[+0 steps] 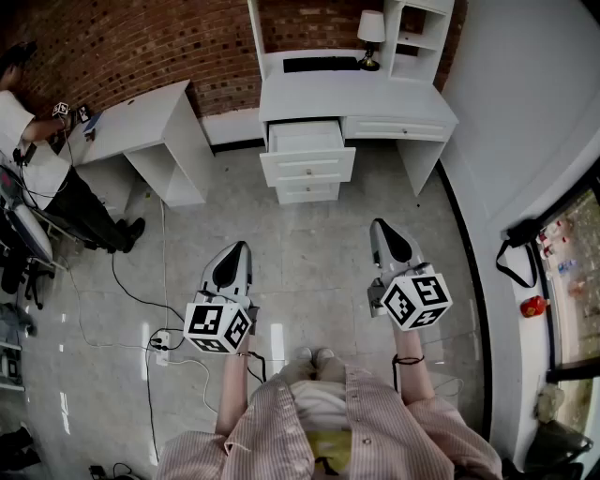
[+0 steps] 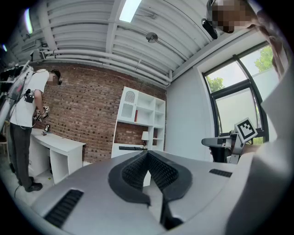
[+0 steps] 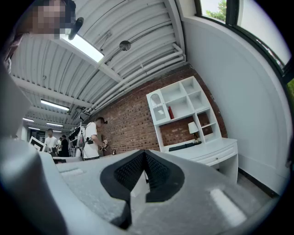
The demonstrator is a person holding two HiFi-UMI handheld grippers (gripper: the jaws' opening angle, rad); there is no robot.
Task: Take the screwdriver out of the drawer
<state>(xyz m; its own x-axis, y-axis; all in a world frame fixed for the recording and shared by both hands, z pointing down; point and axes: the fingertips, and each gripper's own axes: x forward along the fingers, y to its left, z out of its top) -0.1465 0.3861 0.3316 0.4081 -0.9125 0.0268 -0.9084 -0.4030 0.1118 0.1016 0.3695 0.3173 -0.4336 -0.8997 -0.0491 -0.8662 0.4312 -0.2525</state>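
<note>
Pale tiled floor (image 1: 309,253) underfoot, filling the middle of the head view. Nearest, at bottom centre: two light shoe tips (image 1: 314,356); at lower left, one white power strip (image 1: 161,342) with trailing cables (image 1: 131,291).

Just above these, two grippers held level, each with one marker cube at its near end: left gripper (image 1: 239,247) left of centre, right gripper (image 1: 377,225) right of centre, both pointing up the frame. Jaws of both pressed together at the tips, nothing between them.

Beyond, at top centre, one white desk (image 1: 356,94) topped by a shelf unit (image 1: 412,37), carrying one lamp (image 1: 371,28) and one dark keyboard (image 1: 321,64). Under the desk's left half, one drawer (image 1: 306,139) pulled out, well apart from both grippers, up-frame and roughly midway between them. No making out the screwdriver from here; inside of the drawer too small to read. Under the right half, one wide drawer front (image 1: 394,128), shut.

Farther off at upper left, a second white desk (image 1: 141,122) and one person (image 1: 28,150) bent over it. Behind everything, brick wall (image 1: 122,47).
</note>
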